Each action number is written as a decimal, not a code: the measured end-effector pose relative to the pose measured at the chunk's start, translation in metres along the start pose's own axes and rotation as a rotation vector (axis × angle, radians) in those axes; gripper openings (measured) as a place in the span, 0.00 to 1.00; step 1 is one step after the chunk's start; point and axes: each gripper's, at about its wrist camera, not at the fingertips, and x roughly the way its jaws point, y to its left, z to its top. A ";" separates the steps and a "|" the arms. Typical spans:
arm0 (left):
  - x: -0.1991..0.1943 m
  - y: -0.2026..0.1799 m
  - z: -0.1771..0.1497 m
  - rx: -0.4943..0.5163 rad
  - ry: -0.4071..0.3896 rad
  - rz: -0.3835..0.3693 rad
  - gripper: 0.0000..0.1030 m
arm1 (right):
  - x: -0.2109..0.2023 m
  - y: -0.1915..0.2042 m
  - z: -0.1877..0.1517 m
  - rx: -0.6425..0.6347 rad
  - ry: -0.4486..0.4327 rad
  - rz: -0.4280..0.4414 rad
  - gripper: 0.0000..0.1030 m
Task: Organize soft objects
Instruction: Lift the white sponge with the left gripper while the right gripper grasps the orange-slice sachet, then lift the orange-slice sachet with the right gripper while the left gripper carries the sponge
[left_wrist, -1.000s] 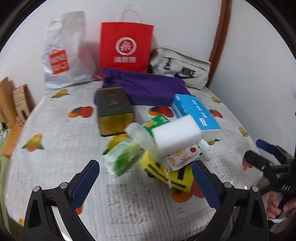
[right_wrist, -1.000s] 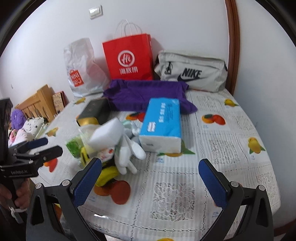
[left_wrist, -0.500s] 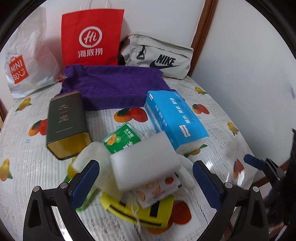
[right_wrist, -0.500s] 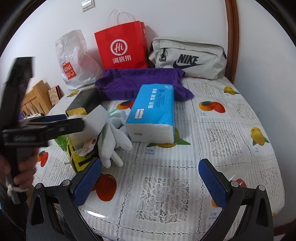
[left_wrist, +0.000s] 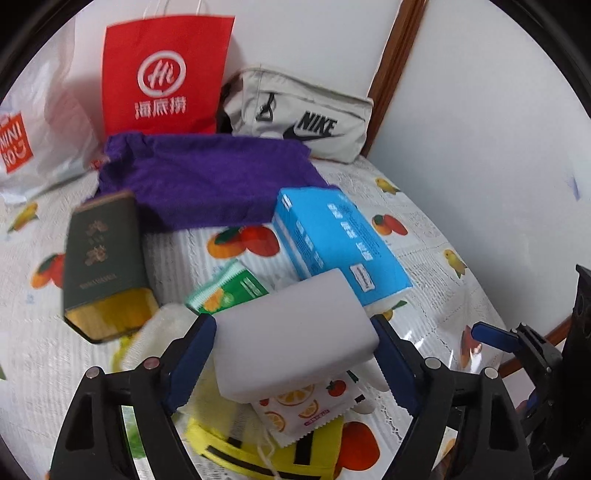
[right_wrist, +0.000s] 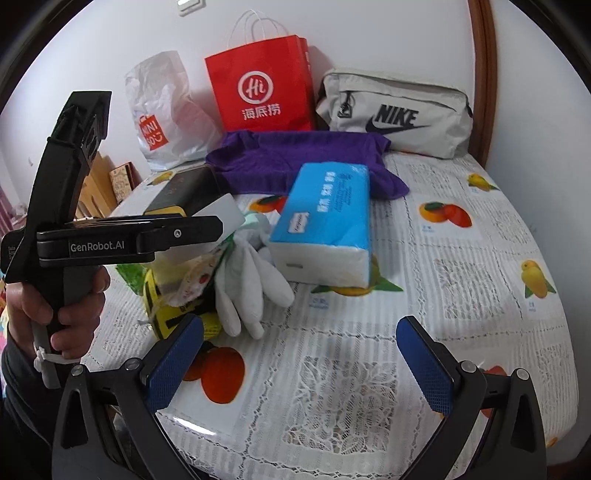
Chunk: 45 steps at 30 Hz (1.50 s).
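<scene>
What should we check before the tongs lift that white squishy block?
1. White sponge sits between the left tongs, whose jaws have just been closing: ok.
2. Both pads touch the sponge's sides: ok.
3. Grip firm enough to lift: cannot tell.
4. Fruit-print packet lies under the sponge and may come along: cannot tell.
5. Blue tissue pack clear of the sponge: cannot tell.
6. Right tongs open, empty, off to the side: ok.
</scene>
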 end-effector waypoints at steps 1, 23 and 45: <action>-0.007 0.000 0.000 0.006 -0.014 0.011 0.80 | -0.001 0.001 0.001 -0.001 -0.003 0.000 1.00; -0.078 0.094 -0.041 -0.133 -0.073 0.393 0.81 | 0.051 0.098 0.028 -0.304 -0.029 0.053 0.95; -0.076 0.127 -0.060 -0.246 -0.048 0.319 0.82 | 0.061 0.082 0.016 -0.263 0.078 0.072 0.24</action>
